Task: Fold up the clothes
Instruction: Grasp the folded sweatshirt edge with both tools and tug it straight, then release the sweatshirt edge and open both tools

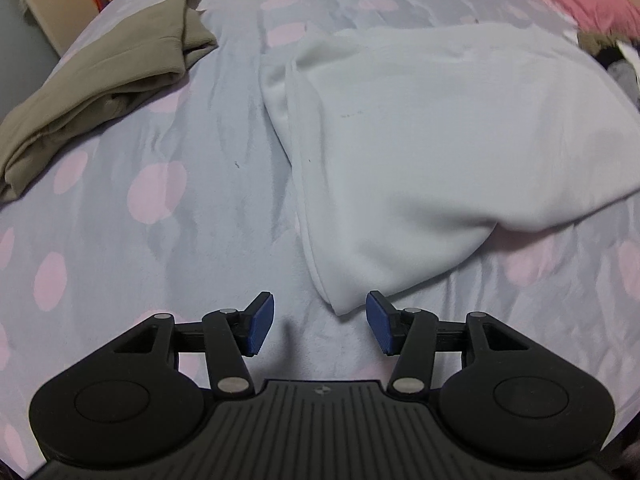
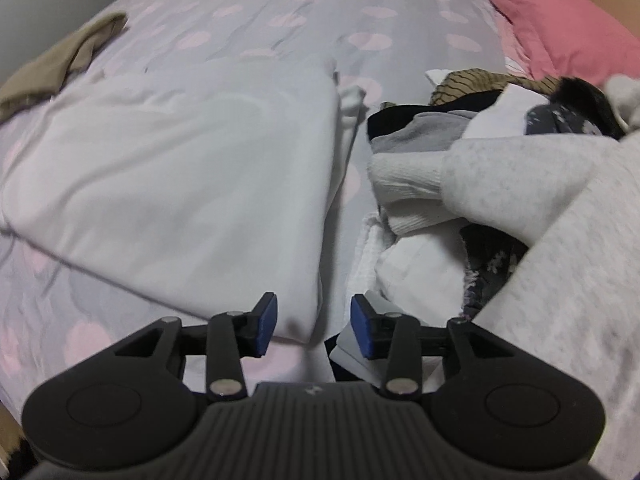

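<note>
1. Left gripper (image 1: 320,322), bottom centre of the left wrist view: jaws spread apart, nothing between the blue pads. It sits low over the dotted grey bedspread (image 1: 168,264).
2. Right gripper (image 2: 313,326), bottom centre of the right wrist view: jaws likewise spread, gripping nothing.
3. White fleece garment (image 1: 432,152): lies flat on the bedspread, doubled over at least once; layered edges show along its left side in the left view. Its near corner (image 1: 340,306) lies just ahead of the left gripper, slightly right of the jaw gap, close to the right pad.
4. In the right view the same garment fills centre left, and its other near corner (image 2: 298,326) lies just ahead of the left pad, partly within the gap.
5. Key relation: the long axis runs from bottom centre away to the upper part of both frames; each gripper faces one near corner, so neither is clearly nearer.
6. Judgement: this fits a garment part-way folded or one just finished. Cannot tell which.
7. Mixed clothes pile (image 2: 500,168), right of frame in the right view, unfolded, beside the garment.
8. Olive garment (image 1: 108,92), upper left of the left view, roughly folded, well apart.
9. Pink pillow (image 2: 560,20), upper right, farthest.
</note>
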